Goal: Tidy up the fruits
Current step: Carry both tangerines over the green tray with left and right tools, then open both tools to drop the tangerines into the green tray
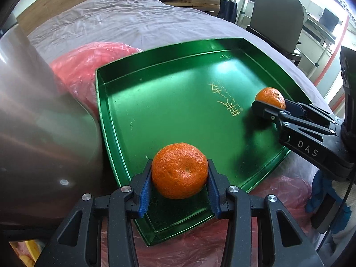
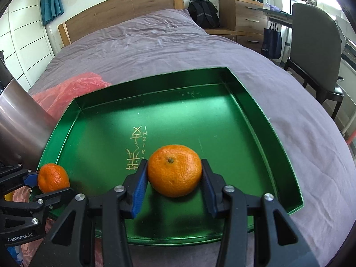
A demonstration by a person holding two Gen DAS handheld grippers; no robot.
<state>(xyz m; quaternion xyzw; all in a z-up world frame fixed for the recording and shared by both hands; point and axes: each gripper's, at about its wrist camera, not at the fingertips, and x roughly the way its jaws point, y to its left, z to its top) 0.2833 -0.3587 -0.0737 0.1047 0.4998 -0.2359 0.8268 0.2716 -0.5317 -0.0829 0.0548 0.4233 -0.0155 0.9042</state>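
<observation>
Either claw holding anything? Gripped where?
Left claw clamps a mandarin across its sides; right claw clamps another mandarin likewise, both over the green tray.

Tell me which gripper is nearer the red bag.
Left. The left gripper is at the tray's bag-side edge; the right gripper is mid-tray, farther from the red bag.

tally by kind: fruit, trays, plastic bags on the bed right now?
Tangerines: 2, one in the left gripper (left tangerine), one in the right gripper (right tangerine)
Green trays: 1
Red plastic bags: 1 visible
Total: 4
</observation>
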